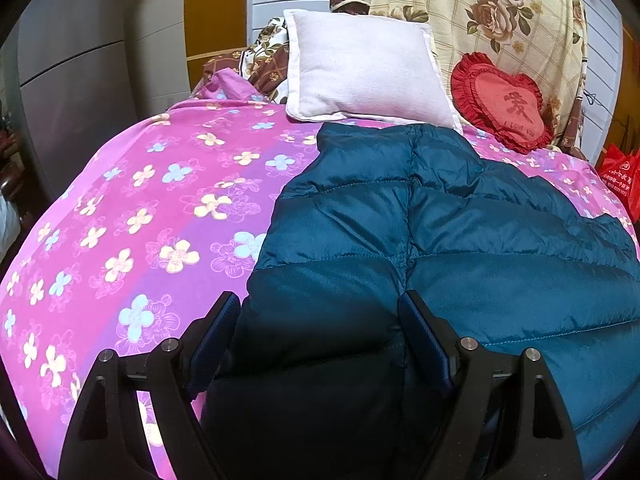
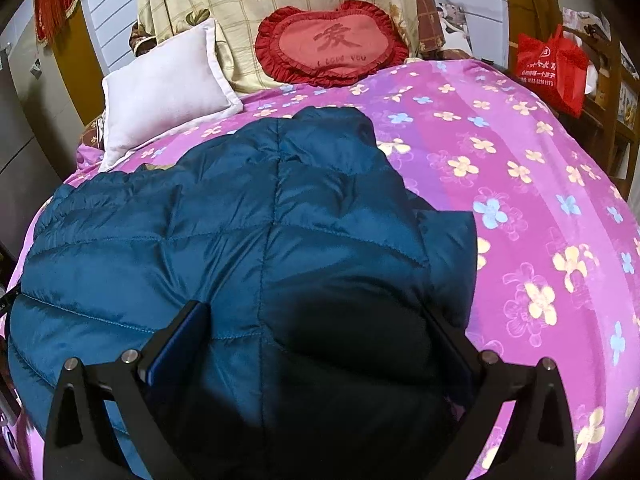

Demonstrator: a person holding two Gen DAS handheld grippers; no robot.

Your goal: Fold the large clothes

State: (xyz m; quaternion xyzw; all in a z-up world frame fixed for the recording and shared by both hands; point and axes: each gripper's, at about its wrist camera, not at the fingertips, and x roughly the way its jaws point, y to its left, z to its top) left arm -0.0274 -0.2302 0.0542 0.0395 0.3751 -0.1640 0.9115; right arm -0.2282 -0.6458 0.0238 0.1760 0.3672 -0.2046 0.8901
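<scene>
So the teal puffer jacket (image 1: 440, 240) is lying flat on the pink floral bedspread (image 1: 140, 220), collar toward the pillow end. Both the left gripper (image 1: 320, 320) and right gripper (image 2: 316, 328) are hanging over its near hem with fingers spread wide, gripping nothing.

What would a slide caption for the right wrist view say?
Open right gripper poised over a teal quilted jacket spread on a pink floral bedspread.

Two handheld grippers are seen — the left gripper (image 1: 320, 316) and right gripper (image 2: 316, 320) — each built of matte black angled arms, fitted with dark blue finger pads (image 1: 218, 332) and round silver screws (image 1: 108, 356).
</scene>
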